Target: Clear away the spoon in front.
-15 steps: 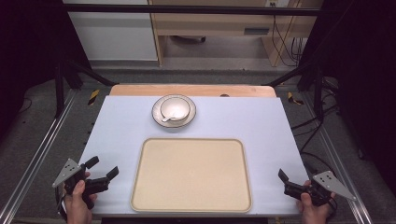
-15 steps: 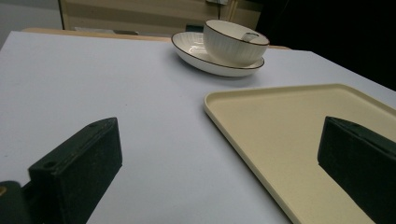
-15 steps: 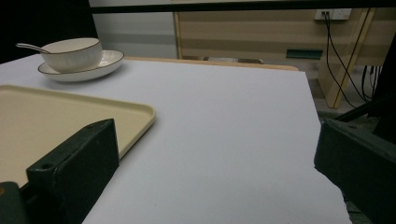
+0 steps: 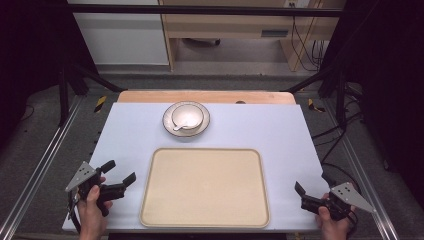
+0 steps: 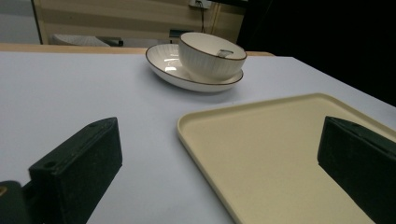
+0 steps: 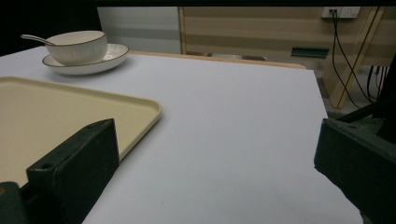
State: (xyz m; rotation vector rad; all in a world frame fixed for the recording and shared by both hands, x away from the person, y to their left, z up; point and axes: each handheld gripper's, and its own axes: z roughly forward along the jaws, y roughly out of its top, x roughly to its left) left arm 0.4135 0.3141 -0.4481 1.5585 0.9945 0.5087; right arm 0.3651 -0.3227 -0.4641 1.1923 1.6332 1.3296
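A cream tray [image 4: 205, 186] lies bare at the front middle of the white table [image 4: 260, 131]. Behind it a white bowl [image 4: 187, 116] stands on a white plate [image 4: 200, 129], with a spoon [image 4: 178, 127] resting in the bowl. My left gripper [image 4: 119, 172] is held open just left of the tray's near corner, nothing between its jaws. My right gripper [image 4: 311, 188] is open at the table's front right edge, apart from the tray. The left gripper view has the tray [image 5: 280, 154], the bowl [image 5: 212, 57] and the plate [image 5: 168, 70]. In the right gripper view the tray [image 6: 56, 116] lies at left and the bowl [image 6: 77, 46] far left.
A wooden strip [image 4: 205, 96] runs along the table's far edge. Metal rails [image 4: 35, 170] flank the table on both sides. Cables [image 4: 305, 35] hang at the back right near a wooden cabinet [image 4: 235, 22].
Both hands have shifted only slightly; the left gripper stands a little nearer the tray. Bowl, plate and tray have not moved.
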